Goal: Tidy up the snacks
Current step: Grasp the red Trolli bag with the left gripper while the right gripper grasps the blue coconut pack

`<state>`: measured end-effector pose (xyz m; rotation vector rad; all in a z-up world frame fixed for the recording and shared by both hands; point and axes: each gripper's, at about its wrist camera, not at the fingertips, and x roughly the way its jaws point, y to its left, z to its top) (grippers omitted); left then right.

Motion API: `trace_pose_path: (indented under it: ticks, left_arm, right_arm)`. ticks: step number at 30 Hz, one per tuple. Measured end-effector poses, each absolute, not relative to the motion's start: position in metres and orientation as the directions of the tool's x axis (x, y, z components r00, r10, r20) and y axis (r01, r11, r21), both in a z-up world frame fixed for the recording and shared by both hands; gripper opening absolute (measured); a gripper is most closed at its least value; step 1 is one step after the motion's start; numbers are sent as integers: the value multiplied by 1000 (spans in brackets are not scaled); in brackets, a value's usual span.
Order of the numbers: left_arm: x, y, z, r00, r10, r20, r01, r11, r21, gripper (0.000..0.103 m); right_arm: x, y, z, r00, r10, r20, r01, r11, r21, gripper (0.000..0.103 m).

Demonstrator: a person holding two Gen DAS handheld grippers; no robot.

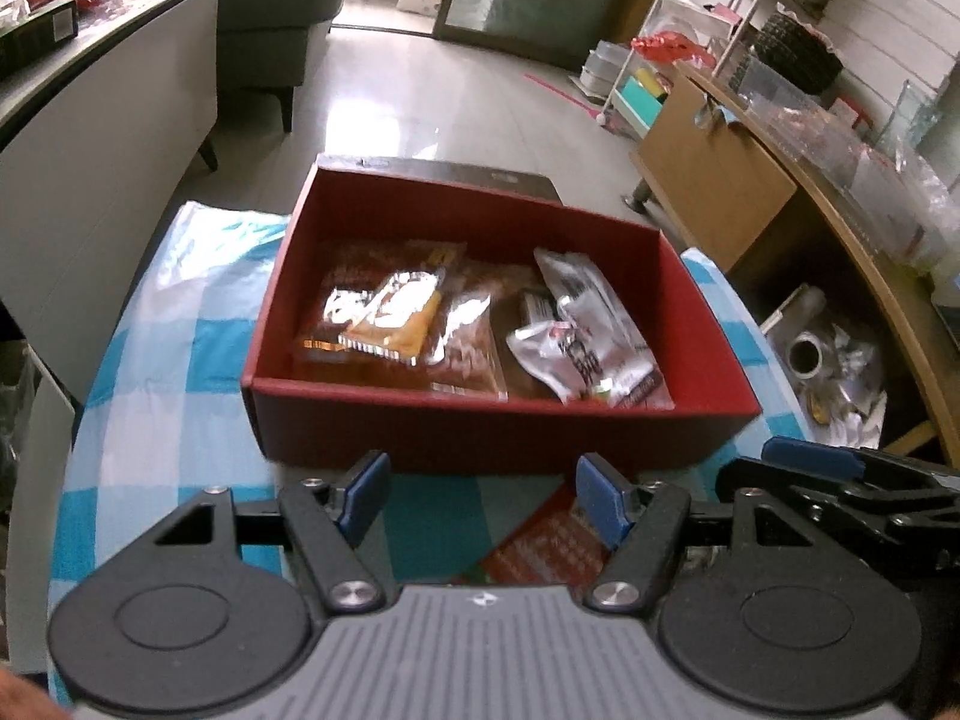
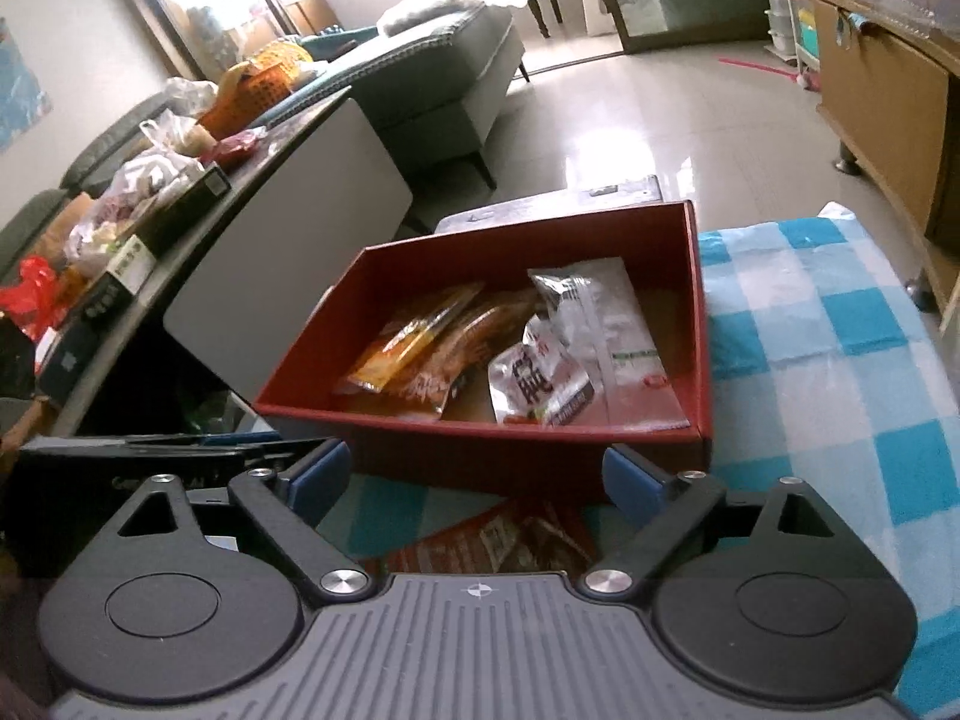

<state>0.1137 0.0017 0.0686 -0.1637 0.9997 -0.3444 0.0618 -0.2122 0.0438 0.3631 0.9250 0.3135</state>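
Observation:
An open red box (image 1: 480,426) stands on the blue-and-white checked cloth (image 1: 180,324). Inside lie an orange packet (image 1: 396,318), brown packets and silver packets (image 1: 576,324). My left gripper (image 1: 483,495) hangs open just in front of the box. Nothing is between its pads, and a red packet (image 1: 540,546) lies on the cloth below it. In the right wrist view the box (image 2: 480,450) sits left of centre. My right gripper (image 2: 477,474) stands wide open and holds nothing, above the same red packet (image 2: 498,540). Each gripper shows at the edge of the other's view.
A grey-fronted counter (image 2: 270,252) cluttered with bags and boxes stands to the left of the table. A wooden desk (image 1: 720,192) with plastic wrap, and a bin of rubbish (image 1: 828,366) under it, stand to the right. Beyond the box lie tiled floor (image 1: 420,96) and a sofa (image 2: 444,60).

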Motion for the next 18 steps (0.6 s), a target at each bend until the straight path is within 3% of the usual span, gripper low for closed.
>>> trace_pose_path:
  ticks: [18]
  left_arm:
    - [20,-13,25,265,-398,-878,261,906,-332,63]
  right_arm:
    - [-10,-206,3,396,352,-848,11,922,387,99]
